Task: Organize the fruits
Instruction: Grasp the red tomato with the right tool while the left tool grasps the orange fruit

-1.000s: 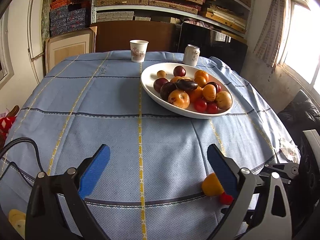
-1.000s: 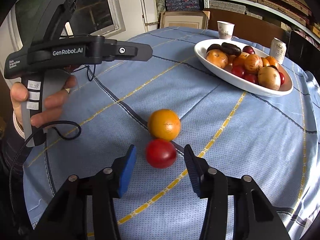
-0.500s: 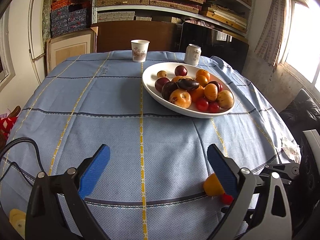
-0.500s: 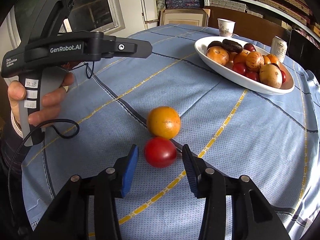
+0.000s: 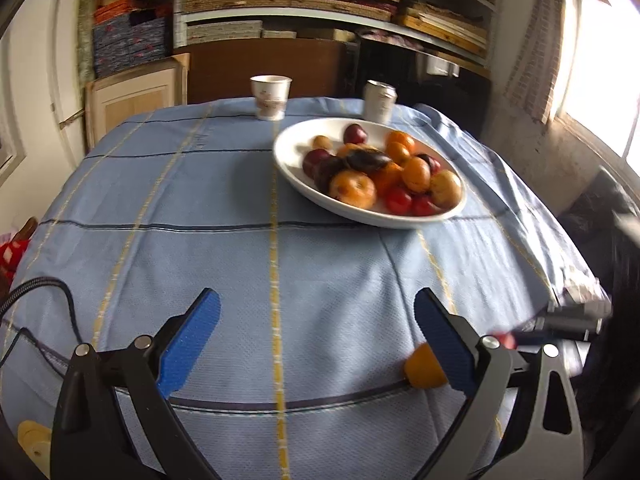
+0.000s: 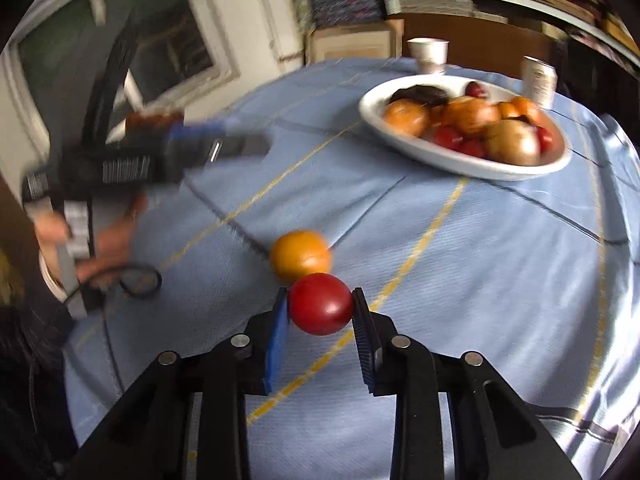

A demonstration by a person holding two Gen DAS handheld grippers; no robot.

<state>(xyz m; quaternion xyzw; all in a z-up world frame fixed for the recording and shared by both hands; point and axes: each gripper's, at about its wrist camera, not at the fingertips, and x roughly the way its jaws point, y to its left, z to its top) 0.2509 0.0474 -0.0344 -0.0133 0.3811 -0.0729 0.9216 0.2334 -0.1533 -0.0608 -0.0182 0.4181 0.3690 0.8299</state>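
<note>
A white oval bowl [image 5: 360,220] [image 6: 460,164] piled with red, orange and dark fruit stands on the blue tablecloth at the far right. My right gripper [image 6: 320,297] has its jaws closing, and both blue pads press on a red fruit [image 6: 320,310]. Just behind it an orange fruit [image 6: 300,256] lies on the cloth, touching or nearly touching the red one. In the left wrist view the orange fruit [image 5: 424,364] peeks out beside my left gripper's right finger. My left gripper [image 5: 316,300] stands open above bare cloth, nothing between its fingers.
A paper cup [image 5: 271,96] and a drinks can [image 5: 379,98] stand behind the bowl at the table's far edge. A black cable [image 5: 40,288] lies at the near left. A hand [image 6: 108,240] holds the left device. Shelves and a window surround the table.
My right gripper's jaws have closed from wide apart onto the red fruit, and the right view has shifted and blurred. The left gripper has stayed where it was.
</note>
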